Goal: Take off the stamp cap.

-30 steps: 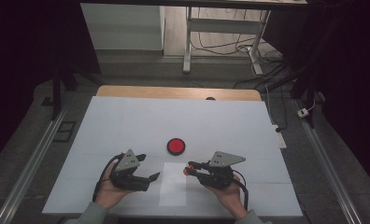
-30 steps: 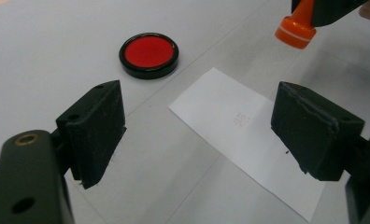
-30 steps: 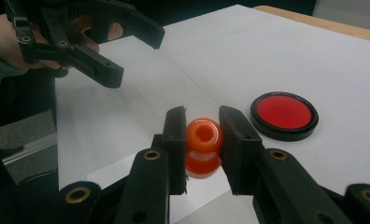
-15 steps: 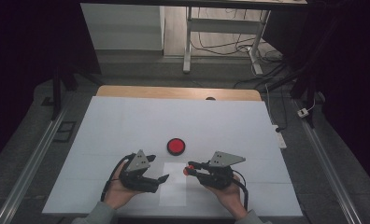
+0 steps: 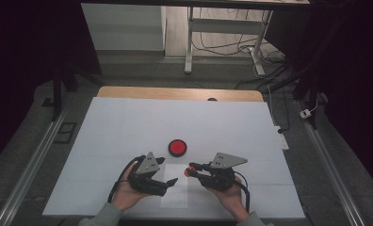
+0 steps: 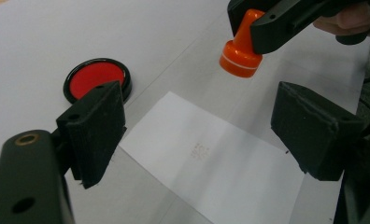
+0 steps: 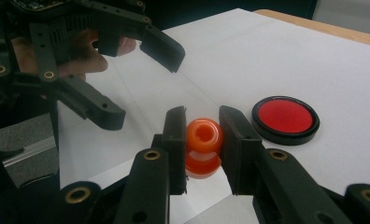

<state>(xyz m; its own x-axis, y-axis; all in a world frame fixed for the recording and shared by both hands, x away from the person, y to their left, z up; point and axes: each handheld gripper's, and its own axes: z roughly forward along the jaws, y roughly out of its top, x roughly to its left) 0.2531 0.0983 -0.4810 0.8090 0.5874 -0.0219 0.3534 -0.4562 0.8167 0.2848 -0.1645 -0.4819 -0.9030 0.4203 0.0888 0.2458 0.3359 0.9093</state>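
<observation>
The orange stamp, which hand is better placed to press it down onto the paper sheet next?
Right, probably. The right gripper already clamps the orange stamp by its handle, held above the white paper sheet. The left gripper is open beside it, holding nothing.

Left gripper (image 5: 169,181) and right gripper (image 5: 190,169): black frames, each topped by a grey three-cornered plate with small dark holes. Jaws are black blocks with ridged inner faces, carried on arms set with brass-coloured eyelets and bare screw holes. A black cable loops from the rear of each. Grey-green sleeves (image 5: 99,217) cover the wrists.
</observation>
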